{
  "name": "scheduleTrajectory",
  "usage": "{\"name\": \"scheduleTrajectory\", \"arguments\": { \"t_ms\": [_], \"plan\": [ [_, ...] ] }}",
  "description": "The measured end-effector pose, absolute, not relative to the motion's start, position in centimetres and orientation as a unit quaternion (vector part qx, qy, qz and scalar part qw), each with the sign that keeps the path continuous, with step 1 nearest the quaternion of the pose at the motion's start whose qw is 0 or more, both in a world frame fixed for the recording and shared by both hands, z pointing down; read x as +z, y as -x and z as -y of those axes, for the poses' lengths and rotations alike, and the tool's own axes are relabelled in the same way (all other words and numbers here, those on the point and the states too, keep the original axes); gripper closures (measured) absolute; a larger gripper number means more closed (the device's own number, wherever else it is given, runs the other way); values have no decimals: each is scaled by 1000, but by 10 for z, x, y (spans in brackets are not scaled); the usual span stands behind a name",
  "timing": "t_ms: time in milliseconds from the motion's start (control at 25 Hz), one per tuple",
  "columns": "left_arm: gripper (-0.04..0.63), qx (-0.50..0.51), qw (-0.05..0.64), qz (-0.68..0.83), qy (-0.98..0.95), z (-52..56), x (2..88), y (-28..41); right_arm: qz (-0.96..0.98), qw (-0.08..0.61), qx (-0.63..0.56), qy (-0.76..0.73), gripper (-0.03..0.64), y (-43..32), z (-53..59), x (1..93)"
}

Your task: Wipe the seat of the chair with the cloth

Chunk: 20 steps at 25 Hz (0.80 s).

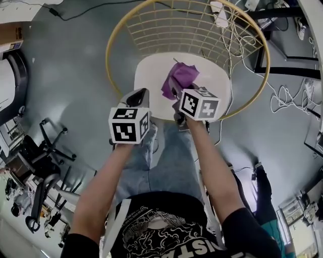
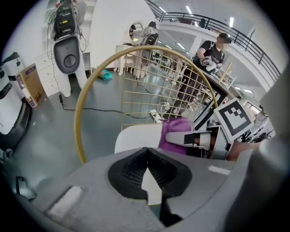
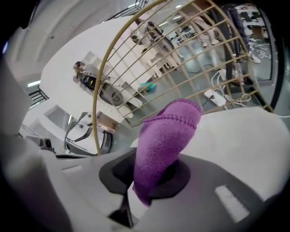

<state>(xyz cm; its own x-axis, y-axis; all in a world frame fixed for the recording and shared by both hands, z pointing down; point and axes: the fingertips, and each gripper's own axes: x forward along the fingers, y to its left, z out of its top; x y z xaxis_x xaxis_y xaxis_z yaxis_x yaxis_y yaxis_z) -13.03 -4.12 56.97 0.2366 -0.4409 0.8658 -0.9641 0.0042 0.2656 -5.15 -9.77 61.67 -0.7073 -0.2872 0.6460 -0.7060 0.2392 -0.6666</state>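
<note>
The chair has a round white seat (image 1: 151, 75) and a yellow wire hoop back (image 1: 186, 25). A purple cloth (image 1: 179, 78) hangs bunched just above the seat's middle, with my right gripper (image 1: 175, 93) shut on it. In the right gripper view the cloth (image 3: 165, 136) rises out of the pinched jaws of that gripper (image 3: 156, 167), with the seat (image 3: 240, 136) behind. My left gripper (image 1: 139, 94) hovers at the seat's near edge, left of the cloth, shut and holding nothing. The left gripper view shows its closed jaws (image 2: 147, 156), the seat (image 2: 136, 138), the cloth (image 2: 174, 127) and the right gripper (image 2: 190, 137).
A white power strip (image 1: 219, 14) and tangled cables (image 1: 285, 95) lie on the grey floor behind and right of the chair. An office chair base (image 1: 50, 143) stands at the left. The person's jeans (image 1: 166, 156) press up to the seat's front. People work at a desk (image 2: 213, 50) farther off.
</note>
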Motion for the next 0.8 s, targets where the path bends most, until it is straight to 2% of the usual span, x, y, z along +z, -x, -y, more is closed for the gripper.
{"name": "scheduleTrajectory", "arguments": {
  "t_ms": [200, 440, 600, 800],
  "plan": [
    [595, 288, 458, 559, -629, 25, 578, 164, 784, 217, 523, -255, 558, 130, 68, 626],
    [595, 300, 456, 565, -619, -5, 594, 197, 792, 220, 529, -211, 558, 185, 31, 652],
    [595, 300, 462, 566, -613, -11, 585, 211, 789, 243, 522, -213, 558, 195, 31, 655],
    [595, 308, 459, 552, -623, -27, 603, 197, 779, 242, 530, -234, 558, 173, 20, 679]
  ]
}}
